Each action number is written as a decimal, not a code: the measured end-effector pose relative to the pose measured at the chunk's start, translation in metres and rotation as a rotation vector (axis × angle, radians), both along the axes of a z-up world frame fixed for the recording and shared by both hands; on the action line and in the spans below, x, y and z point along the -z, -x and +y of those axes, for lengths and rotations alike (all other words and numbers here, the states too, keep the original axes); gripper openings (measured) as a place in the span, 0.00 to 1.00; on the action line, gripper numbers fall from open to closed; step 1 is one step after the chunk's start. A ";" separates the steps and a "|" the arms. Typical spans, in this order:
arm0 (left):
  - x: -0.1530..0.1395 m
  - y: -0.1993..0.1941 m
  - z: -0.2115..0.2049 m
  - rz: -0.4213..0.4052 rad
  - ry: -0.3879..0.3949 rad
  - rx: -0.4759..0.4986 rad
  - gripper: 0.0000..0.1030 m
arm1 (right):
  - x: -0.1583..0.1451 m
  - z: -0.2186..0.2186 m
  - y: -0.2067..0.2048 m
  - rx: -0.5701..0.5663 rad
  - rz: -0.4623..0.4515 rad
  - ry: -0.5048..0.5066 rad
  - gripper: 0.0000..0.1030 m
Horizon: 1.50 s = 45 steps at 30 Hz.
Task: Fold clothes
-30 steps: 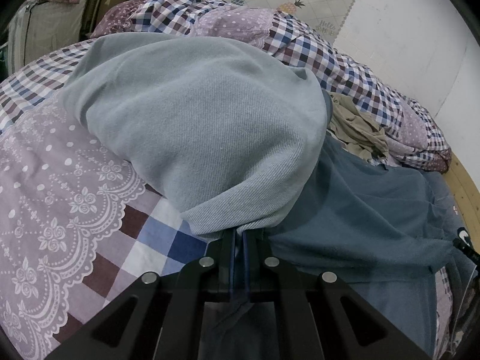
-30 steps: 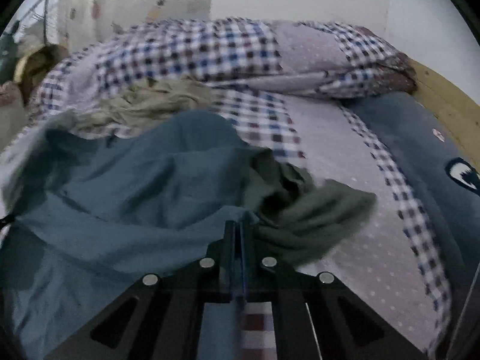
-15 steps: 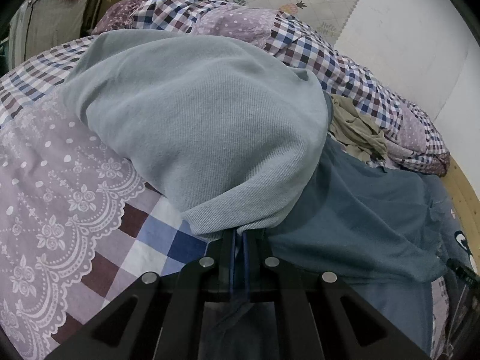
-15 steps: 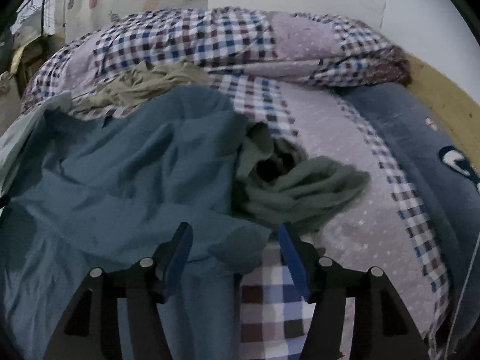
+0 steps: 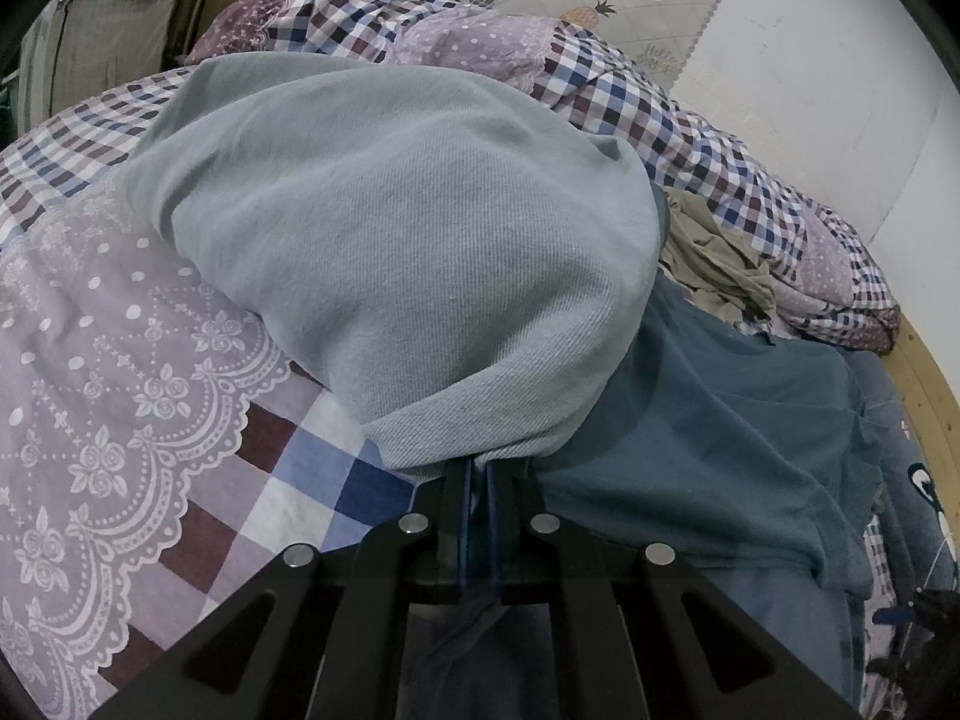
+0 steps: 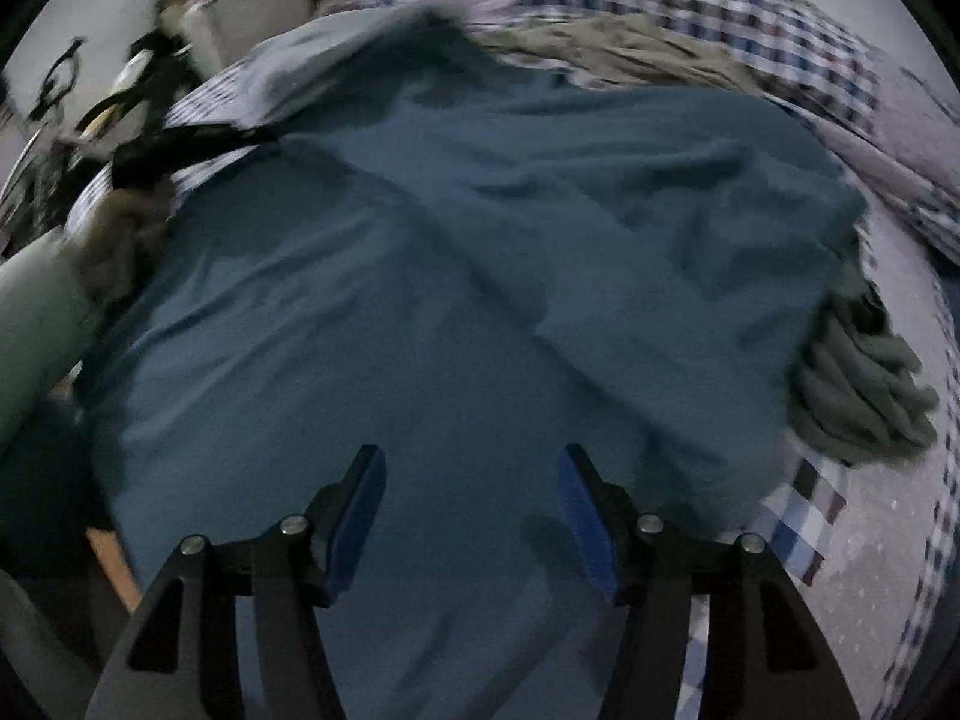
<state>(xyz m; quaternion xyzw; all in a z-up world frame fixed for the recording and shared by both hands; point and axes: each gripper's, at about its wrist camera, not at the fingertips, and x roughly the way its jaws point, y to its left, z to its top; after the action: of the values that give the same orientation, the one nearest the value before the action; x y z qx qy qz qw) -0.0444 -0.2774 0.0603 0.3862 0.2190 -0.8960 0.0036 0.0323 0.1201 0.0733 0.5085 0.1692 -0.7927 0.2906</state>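
Observation:
A teal shirt lies spread over the bed, and in the right wrist view it fills the middle. My left gripper is shut on an edge of the teal shirt, and a strip of the cloth hangs out behind the fingers. A pale grey sweatshirt is heaped just beyond the left fingertips and rests on them. My right gripper hovers open just above the teal shirt, nothing between its blue pads. The right wrist view is blurred.
A khaki garment lies crumpled behind the teal shirt by the rolled checked quilt. A grey-green garment sits at the shirt's right edge. The patterned bedsheet shows on the left, a wooden bed rail on the right.
My right gripper has opened and let go of the teal shirt's edge, then swung left over the shirt. My left gripper stays shut on the shirt and has barely moved.

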 end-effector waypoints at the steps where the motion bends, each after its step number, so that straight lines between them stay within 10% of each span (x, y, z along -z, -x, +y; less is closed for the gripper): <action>1: 0.000 0.000 0.000 0.000 0.001 0.000 0.04 | -0.005 -0.004 0.004 0.006 0.025 0.015 0.62; 11: 0.001 0.002 -0.002 -0.001 -0.014 0.001 0.04 | -0.027 -0.101 0.138 0.076 0.119 0.258 0.63; 13: 0.002 0.003 -0.003 -0.002 -0.023 0.001 0.04 | -0.016 -0.136 0.172 0.039 0.074 0.267 0.47; 16: 0.003 0.003 -0.005 -0.003 -0.034 0.001 0.04 | 0.006 -0.182 0.214 -0.008 0.022 0.200 0.31; 25: 0.004 0.002 -0.007 -0.004 -0.051 0.000 0.04 | 0.056 -0.258 0.237 -0.155 -0.013 0.004 0.31; 28: 0.005 0.002 -0.006 -0.003 -0.051 -0.001 0.04 | 0.054 -0.267 0.231 -0.184 0.023 -0.027 0.04; 40: 0.003 0.001 -0.006 0.002 -0.043 -0.003 0.04 | 0.002 -0.307 0.218 -0.199 0.337 -0.163 0.04; 45: 0.004 0.002 -0.006 -0.002 -0.045 -0.005 0.04 | 0.041 -0.331 0.226 -0.222 0.276 -0.301 0.07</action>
<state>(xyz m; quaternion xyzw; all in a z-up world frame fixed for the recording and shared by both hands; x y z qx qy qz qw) -0.0461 -0.2838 0.0568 0.3863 0.2403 -0.8905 -0.0025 -0.1939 -0.2107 0.0324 0.4113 0.3784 -0.7837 0.2710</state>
